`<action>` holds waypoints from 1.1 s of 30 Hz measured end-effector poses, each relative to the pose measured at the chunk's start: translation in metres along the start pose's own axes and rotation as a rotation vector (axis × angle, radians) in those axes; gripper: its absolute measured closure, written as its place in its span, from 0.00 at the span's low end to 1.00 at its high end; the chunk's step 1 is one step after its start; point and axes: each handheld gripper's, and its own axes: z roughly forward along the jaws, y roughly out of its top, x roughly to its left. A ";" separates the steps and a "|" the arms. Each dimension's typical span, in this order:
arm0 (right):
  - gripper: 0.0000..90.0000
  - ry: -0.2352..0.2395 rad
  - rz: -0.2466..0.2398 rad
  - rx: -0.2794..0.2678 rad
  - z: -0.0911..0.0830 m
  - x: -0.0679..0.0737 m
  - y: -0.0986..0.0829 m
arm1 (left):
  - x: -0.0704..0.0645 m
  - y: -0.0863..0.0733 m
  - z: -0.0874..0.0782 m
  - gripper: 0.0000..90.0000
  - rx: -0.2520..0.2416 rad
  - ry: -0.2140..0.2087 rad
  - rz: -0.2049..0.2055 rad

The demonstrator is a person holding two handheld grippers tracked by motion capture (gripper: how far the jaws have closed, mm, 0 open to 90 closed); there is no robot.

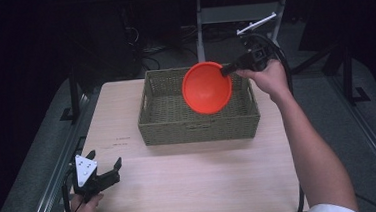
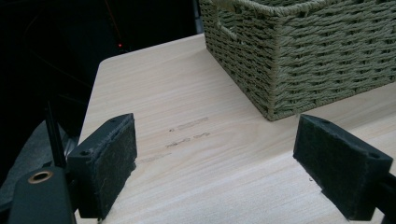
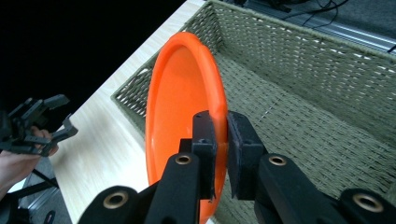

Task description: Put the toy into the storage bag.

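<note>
The right hand-held gripper (image 1: pixel 224 71) is clenched on the rim of an orange bowl (image 1: pixel 207 87), holding it tilted on edge above the woven basket (image 1: pixel 197 125). In the right gripper view the two black jaws pinch the bowl's rim between them, one pad inside the bowl and one outside, with the bowl's hollow facing left and the basket's woven floor beneath. The basket sits toward the far side of the light wooden table (image 1: pixel 191 186). The right hand (image 1: pixel 269 77) grips the tool from beyond the basket's right end.

The left hand-held gripper (image 1: pixel 105 167) rests low at the table's near left corner, well apart from the basket, held by the left hand (image 1: pixel 85 208). Its jaws stand wide apart, released, with bare tabletop between them and a corner of the basket ahead.
</note>
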 end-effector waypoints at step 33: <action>0.92 -0.104 0.095 0.011 0.038 -0.021 0.009 | -0.001 0.003 0.003 0.14 -0.001 -0.019 0.015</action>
